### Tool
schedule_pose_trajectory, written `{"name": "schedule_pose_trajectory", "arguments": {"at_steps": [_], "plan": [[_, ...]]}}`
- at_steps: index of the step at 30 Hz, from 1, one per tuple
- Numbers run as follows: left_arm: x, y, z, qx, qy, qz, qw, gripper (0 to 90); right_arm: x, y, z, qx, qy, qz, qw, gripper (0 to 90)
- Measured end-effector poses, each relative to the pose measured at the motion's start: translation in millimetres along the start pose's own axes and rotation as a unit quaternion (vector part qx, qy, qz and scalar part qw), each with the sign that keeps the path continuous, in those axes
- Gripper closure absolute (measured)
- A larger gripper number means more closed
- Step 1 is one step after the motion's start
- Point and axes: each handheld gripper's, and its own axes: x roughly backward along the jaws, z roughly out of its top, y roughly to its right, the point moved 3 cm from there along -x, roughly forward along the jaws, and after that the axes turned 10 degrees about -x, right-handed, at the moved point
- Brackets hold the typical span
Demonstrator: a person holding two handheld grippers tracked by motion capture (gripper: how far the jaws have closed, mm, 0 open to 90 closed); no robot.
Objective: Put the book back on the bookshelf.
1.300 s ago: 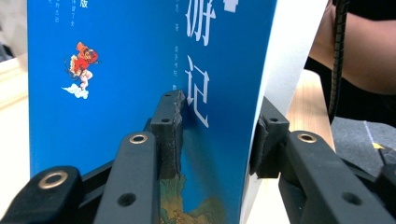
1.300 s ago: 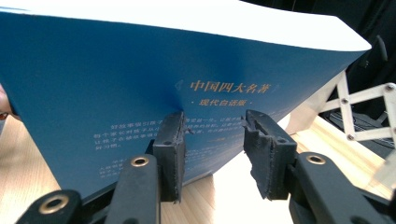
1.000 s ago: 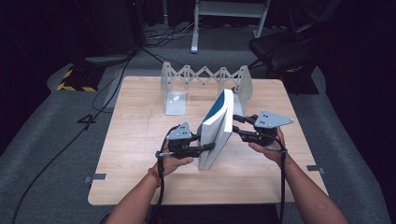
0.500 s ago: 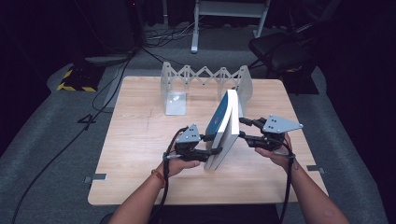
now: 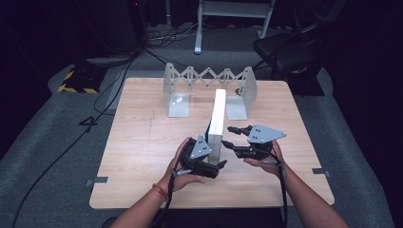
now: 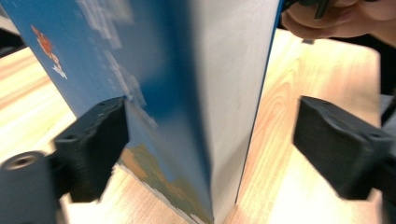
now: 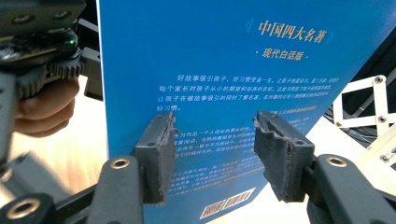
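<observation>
A thick book (image 5: 218,118) with blue covers stands upright on the wooden table (image 5: 142,142), its white page edge facing up. My left gripper (image 5: 216,160) is at the book's near end, open, and its two jaws straddle the page block (image 6: 229,84) with the left jaw close against the cover. My right gripper (image 5: 228,136) is on the book's right side, open, with both jaws pointing at the back cover (image 7: 233,60), which carries Chinese text and a barcode. Nothing sits between the right jaws.
A white expandable book rack (image 5: 209,78) with two metal end plates stands at the table's far side, just behind the book. Black cables (image 5: 71,142) run over the grey floor on the left. A chair (image 5: 285,52) stands beyond the far right corner.
The book has gone from leaning to standing upright, and has shifted slightly right and nearer. Both grippers have come down and towards the near edge with it.
</observation>
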Motion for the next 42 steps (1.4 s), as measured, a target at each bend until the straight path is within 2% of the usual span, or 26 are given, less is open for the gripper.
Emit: {"name": "schedule_pose_trajectory", "arguments": {"at_steps": [3,4,6,7,8,13,15,16,18,19,20,21,22,23,24,27,31,33,34,36,39,42], "plan": [[-2.0,1.0,1.4,0.007,0.007,0.015,0.9998,12.7,-1.2,1.8,-0.1,-0.007,0.001,-0.005,1.0,45.4],[-3.4,2.4,3.2,0.019,0.017,0.042,0.9988,15.8,-1.2,2.6,-0.5,-0.009,0.001,-0.008,0.9999,45.0],[-4.5,3.7,4.1,0.027,0.024,0.062,0.9974,16.7,-1.4,3.2,-0.8,-0.014,0.002,-0.011,0.9998,44.5],[-4.5,3.7,4.1,0.027,0.024,0.062,0.9974,21.2,-1.4,3.0,-0.8,-0.014,0.003,-0.012,0.9998,44.3],[-4.2,4.9,3.9,0.028,0.03,0.094,0.9947,27.4,-1.3,2.6,-0.8,-0.014,0.002,-0.014,0.9998,43.8],[0.4,2.9,0.4,0.026,0.038,0.086,0.9952,36.9,-0.2,4.0,-0.9,-0.009,0.008,-0.029,0.9995,41.5],[3.7,1.8,-0.7,0.024,0.035,0.085,0.9955,39.1,3.7,6.7,-1.6,-0.002,0.027,-0.042,0.9988,41.0],[8.0,-1.7,-3.1,0.028,0.035,0.078,0.996,43.6,8.8,14.5,-4.3,-0.003,0.033,-0.051,0.9982,39.4],[10.8,-4.4,-4.8,0.031,0.034,0.074,0.9962,49.6,10.3,18.4,-5.6,-0.009,0.033,-0.052,0.9981,38.7],[14.0,-7.8,-6.7,0.034,0.033,0.07,0.9964,49.6,12.8,24.1,-7.8,-0.018,0.032,-0.053,0.9979,38.6],[20.2,-16.0,-11.3,0.047,0.036,0.057,0.9966,57.1,18.5,35.5,-12.7,-0.034,0.032,-0.055,0.9974,38.0],[20.2,-16.0,-11.3,0.047,0.036,0.057,0.9966,58.3,18.5,35.5,-12.7,-0.034,0.032,-0.055,0.9974,38.0],[23.5,-20.5,-14.0,0.047,0.04,0.036,0.9974,58.3,21.5,40.1,-15.4,-0.041,0.032,-0.05,0.9974,37.8],[25.3,-21.4,-15.3,0.043,0.043,0.026,0.9978,58.7,24.7,45.5,-18.6,-0.044,0.028,-0.049,0.9974,37.0],[28.9,-24.6,-17.2,0.036,0.046,0.003,0.9983,58.8,28.5,53.4,-23.0,-0.044,0.022,-0.053,0.9974,36.6],[39.2,-31.4,-23.8,0.029,0.053,-0.042,0.9973,59.4,33.0,60.3,-27.8,-0.065,0.023,-0.036,0.997,36.6],[55.7,-35.4,-32.1,0.012,0.054,-0.08,0.9952,59.4,28.6,59.4,-31.9,-0.062,0.015,0.002,0.9979,36.3],[61.8,-37.7,-35.0,0.006,0.051,-0.09,0.9946,59.4,22.5,55.1,-32.3,-0.056,0.009,0.021,0.9982,36.3],[61.8,-37.7,-35.0,0.006,0.051,-0.09,0.9946,59.4,22.5,55.1,-32.3,-0.056,0.009,0.021,0.9982,36.3],[66.1,-40.5,-37.3,-0.002,0.048,-0.097,0.9941,59.3,14.0,48.0,-32.0,-0.045,-0.003,0.048,0.9978,36.2],[66.7,-46.2,-39.7,-0.009,0.052,-0.108,0.9927,59.0,2.1,39.9,-32.2,-0.034,-0.017,0.075,0.9965,35.9],[66.6,-48.8,-40.3,-0.014,0.05,-0.111,0.9925,58.6,-7.7,38.3,-31.4,-0.03,-0.023,0.084,0.9957,34.5]]}}
